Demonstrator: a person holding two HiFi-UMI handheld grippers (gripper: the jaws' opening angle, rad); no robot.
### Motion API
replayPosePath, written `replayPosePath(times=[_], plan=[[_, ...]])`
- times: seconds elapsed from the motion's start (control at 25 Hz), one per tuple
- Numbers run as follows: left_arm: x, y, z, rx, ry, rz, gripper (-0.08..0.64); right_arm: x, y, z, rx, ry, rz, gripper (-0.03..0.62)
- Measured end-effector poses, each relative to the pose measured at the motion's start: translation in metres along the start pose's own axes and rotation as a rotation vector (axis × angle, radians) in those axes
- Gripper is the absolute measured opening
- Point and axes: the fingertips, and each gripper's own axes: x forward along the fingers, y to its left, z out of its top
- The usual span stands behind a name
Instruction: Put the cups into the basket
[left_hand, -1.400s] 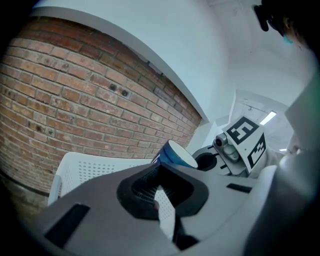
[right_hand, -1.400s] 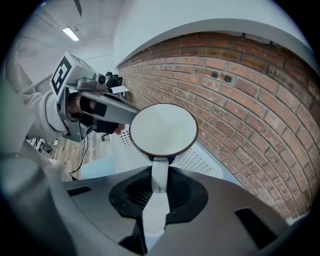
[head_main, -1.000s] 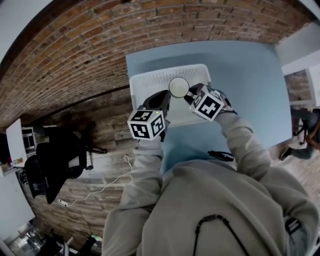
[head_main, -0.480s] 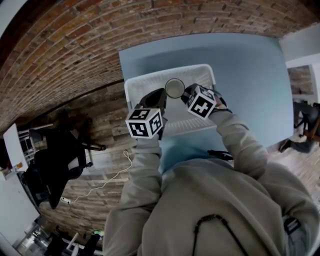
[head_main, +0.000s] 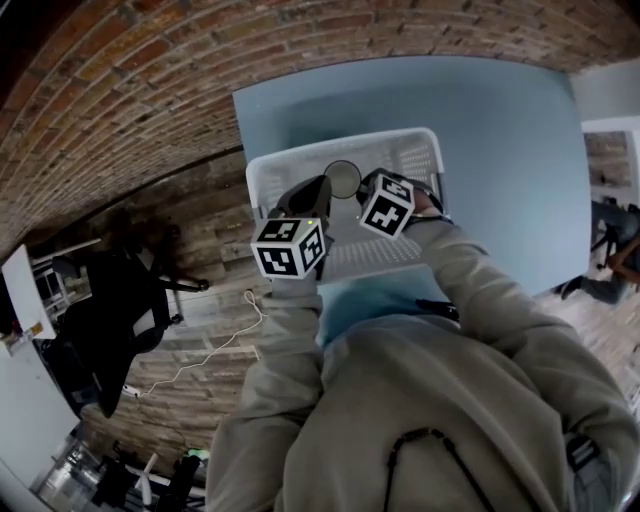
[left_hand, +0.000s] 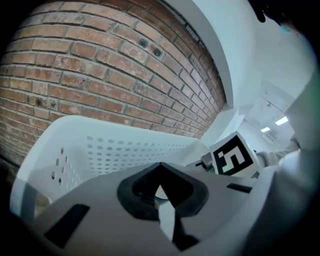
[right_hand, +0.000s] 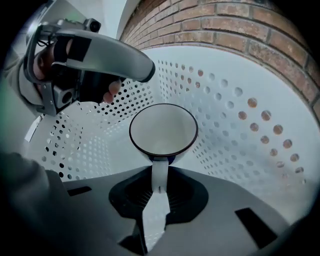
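Note:
A white cup (head_main: 343, 178) with a dark rim hangs over the inside of the white perforated basket (head_main: 300, 155). My right gripper (head_main: 362, 185) is shut on its handle. In the right gripper view the cup (right_hand: 163, 129) stands just past the jaws (right_hand: 159, 182), mouth towards the camera, with the basket wall (right_hand: 240, 115) behind it. My left gripper (head_main: 318, 190) hangs beside the cup, over the basket's left part. Its jaws (left_hand: 161, 192) are together and I see nothing held between them. The left gripper (right_hand: 100, 55) also shows in the right gripper view.
The basket stands on a blue table (head_main: 500, 150), near its front edge. A brick wall (head_main: 150, 90) runs along the table's left and far sides. A black chair (head_main: 100, 320) stands on the floor to the left. The right gripper's marker cube (left_hand: 235, 155) appears past the basket wall (left_hand: 115, 150).
My right gripper has carried the cup a little left and lower into the basket. The left gripper has stayed almost in place beside it.

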Motion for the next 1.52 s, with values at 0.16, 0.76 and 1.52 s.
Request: replayPosePath(times=[0.16,0.76,1.52], plan=[[0.004,0.002,-0.004,-0.014,0.006,-0.011,-0.005,0.017,-0.001,-0.009,0.013,0.031,0.011,0.054],[0.000,0.004,-0.005,-0.035,-0.002,-0.027,-0.005,0.045,0.005,-0.026,0.019,0.075,0.030,0.092],[-0.004,-0.008,0.000,-0.031,-0.021,-0.048,-0.005,0.024,0.004,-0.013,0.053,0.048,0.032,0.241]])
